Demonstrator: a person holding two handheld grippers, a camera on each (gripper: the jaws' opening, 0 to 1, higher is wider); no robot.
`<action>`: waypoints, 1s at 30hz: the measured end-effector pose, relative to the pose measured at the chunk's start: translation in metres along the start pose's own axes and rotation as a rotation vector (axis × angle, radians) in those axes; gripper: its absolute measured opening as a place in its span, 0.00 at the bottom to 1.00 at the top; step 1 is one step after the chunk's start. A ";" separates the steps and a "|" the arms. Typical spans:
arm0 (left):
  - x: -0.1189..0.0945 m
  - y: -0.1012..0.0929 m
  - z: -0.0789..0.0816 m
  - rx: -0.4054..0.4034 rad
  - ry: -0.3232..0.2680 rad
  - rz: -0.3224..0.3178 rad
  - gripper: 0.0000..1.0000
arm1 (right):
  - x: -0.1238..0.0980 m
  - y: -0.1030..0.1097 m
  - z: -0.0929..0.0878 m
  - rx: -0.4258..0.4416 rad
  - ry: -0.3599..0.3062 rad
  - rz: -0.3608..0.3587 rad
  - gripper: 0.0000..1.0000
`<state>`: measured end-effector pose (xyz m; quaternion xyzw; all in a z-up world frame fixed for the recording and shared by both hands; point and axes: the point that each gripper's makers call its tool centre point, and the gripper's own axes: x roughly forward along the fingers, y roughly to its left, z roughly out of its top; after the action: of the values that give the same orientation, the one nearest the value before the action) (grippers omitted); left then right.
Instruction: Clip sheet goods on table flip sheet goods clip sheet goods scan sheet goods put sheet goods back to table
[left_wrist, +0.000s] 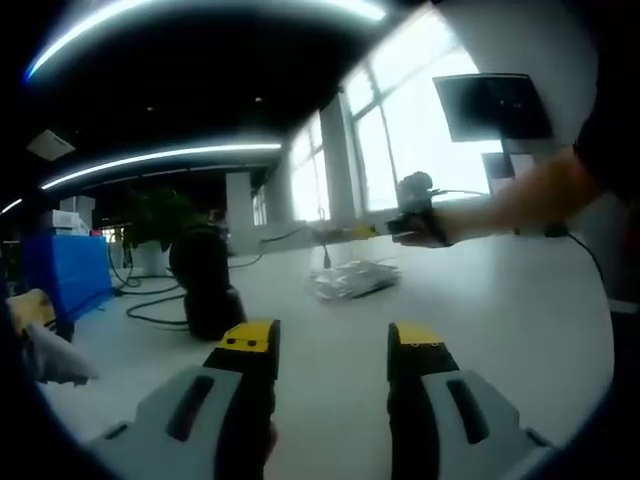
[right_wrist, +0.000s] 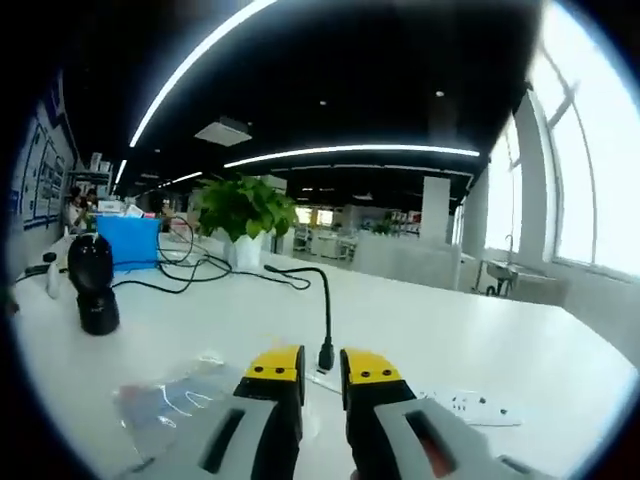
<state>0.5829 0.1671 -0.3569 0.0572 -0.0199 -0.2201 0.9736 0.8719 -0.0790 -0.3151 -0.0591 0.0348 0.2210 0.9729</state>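
The sheet goods, a clear crinkled plastic packet, lie flat on the white table. My left gripper hovers short of the packet, its yellow-tipped jaws wide apart and holding nothing. A person's arm reaches in from the right with my right gripper, above and just beyond the packet. In the right gripper view the packet lies low on the left. There my right gripper shows a narrow gap between its jaws, with nothing in it.
A black scanner stands on the table left of the packet, with black cables trailing behind it. A cable plug and a white power strip lie near the right gripper. A potted plant and a blue box stand farther back.
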 end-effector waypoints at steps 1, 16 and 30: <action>0.000 0.000 0.000 -0.002 -0.002 0.000 0.34 | -0.002 0.006 0.003 0.013 -0.006 0.016 0.18; -0.001 0.003 0.001 -0.004 -0.006 0.014 0.34 | 0.012 0.069 -0.040 -0.040 0.110 0.160 0.85; -0.002 0.001 0.001 0.004 -0.005 0.004 0.34 | 0.009 0.097 -0.079 0.023 0.243 0.237 0.84</action>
<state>0.5817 0.1682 -0.3560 0.0586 -0.0230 -0.2184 0.9738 0.8346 0.0013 -0.4043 -0.0699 0.1615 0.3249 0.9292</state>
